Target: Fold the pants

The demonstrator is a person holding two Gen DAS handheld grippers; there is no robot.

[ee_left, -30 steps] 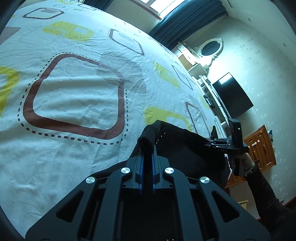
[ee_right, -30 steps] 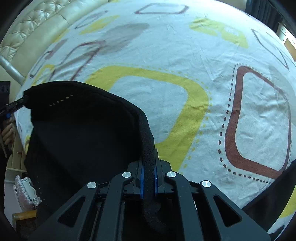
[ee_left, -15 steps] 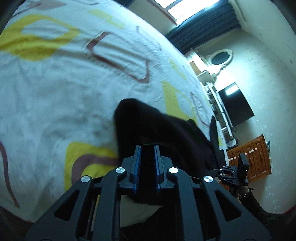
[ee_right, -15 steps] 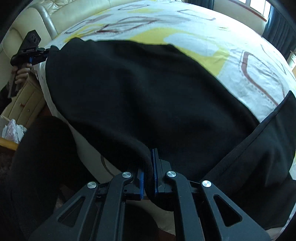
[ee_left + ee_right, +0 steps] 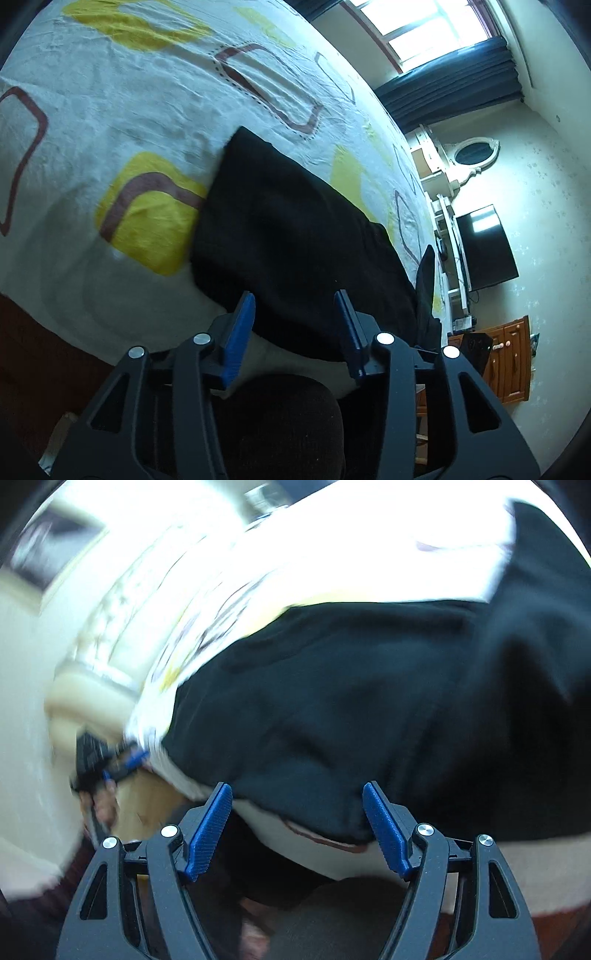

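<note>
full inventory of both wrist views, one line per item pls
pants: 1, black, lying on the bed near its edge
bedsheet: 1, white with yellow and brown rounded squares, covering the bed
curtains: dark blue, under the window
TV: 1, black, on the far wall
mirror: 1, oval, white frame
cabinet: 1, brown wood, lower right
left gripper: black, blue fingers, open, holding nothing
right gripper: black, blue fingers, open, holding nothing

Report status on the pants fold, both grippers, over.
Left gripper open, empty. Right gripper open, empty. Black pants lying on the patterned bedsheet near the bed's edge, neither gripper holding them. Nothing seen in the way.
</note>
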